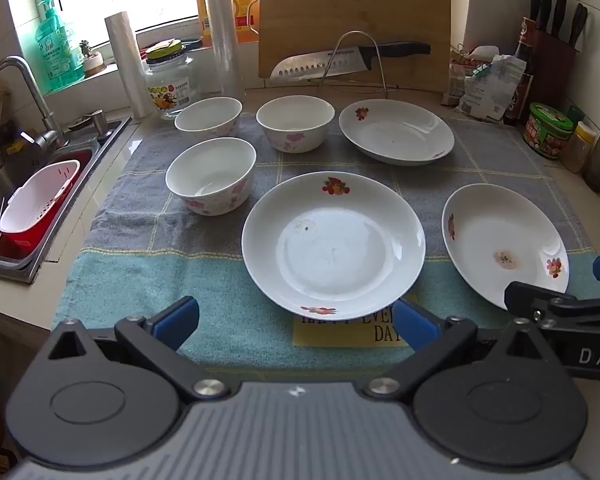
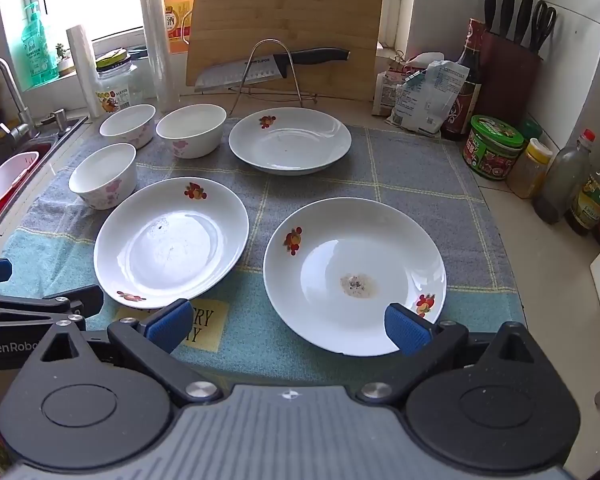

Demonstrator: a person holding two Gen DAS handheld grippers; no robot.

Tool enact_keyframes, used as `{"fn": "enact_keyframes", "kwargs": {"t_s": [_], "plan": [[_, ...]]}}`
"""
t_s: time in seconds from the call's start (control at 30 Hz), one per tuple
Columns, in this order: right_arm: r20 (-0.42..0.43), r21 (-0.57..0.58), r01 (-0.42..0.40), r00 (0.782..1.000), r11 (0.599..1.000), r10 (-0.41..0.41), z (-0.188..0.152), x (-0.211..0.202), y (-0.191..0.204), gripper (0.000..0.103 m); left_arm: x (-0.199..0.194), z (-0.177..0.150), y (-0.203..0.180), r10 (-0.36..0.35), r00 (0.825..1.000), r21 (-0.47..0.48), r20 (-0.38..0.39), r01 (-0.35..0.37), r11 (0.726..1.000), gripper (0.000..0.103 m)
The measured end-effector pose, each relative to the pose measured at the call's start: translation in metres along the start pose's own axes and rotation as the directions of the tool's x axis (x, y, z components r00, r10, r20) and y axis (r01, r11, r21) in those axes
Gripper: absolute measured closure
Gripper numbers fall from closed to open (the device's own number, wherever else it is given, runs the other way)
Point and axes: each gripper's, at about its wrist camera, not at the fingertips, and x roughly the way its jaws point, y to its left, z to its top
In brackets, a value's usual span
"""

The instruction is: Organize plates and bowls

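Three white flowered plates lie on a towel: a near middle plate, a near right plate with a brown stain, and a far plate. Three white bowls stand at the left: a near bowl, a far left bowl, and a far middle bowl. My left gripper is open and empty, just short of the middle plate. My right gripper is open and empty at the near edge of the right plate.
A sink with a red and white basket lies to the left. A cutting board, a knife on a wire rack, a glass jar and rolls stand behind. Bottles and tins line the right wall.
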Motion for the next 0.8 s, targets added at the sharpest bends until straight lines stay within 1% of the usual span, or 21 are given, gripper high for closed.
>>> {"fn": "enact_keyframes", "kwargs": {"t_s": [0.27, 0.37, 0.8], "plan": [[0.003, 0.006, -0.009, 1.0, 1.0, 0.009, 0.0003, -0.0025, -0.0007, 0.0, 0.0023, 0.004, -0.0022, -0.004, 1.0, -0.007, -0.014, 0.004, 1.0, 0.001], [0.007, 0.009, -0.008, 1.0, 1.0, 0.008, 0.0009, -0.0033, 0.0005, 0.0, -0.0014, 0.0013, -0.0003, -0.004, 1.0, -0.006, -0.005, 0.004, 1.0, 0.001], [0.014, 0.004, -0.007, 1.0, 1.0, 0.007, 0.0013, -0.0047, 0.0013, 0.0, -0.0025, 0.0031, 0.0034, -0.012, 1.0, -0.019, -0.01, 0.012, 1.0, 0.001]]}}
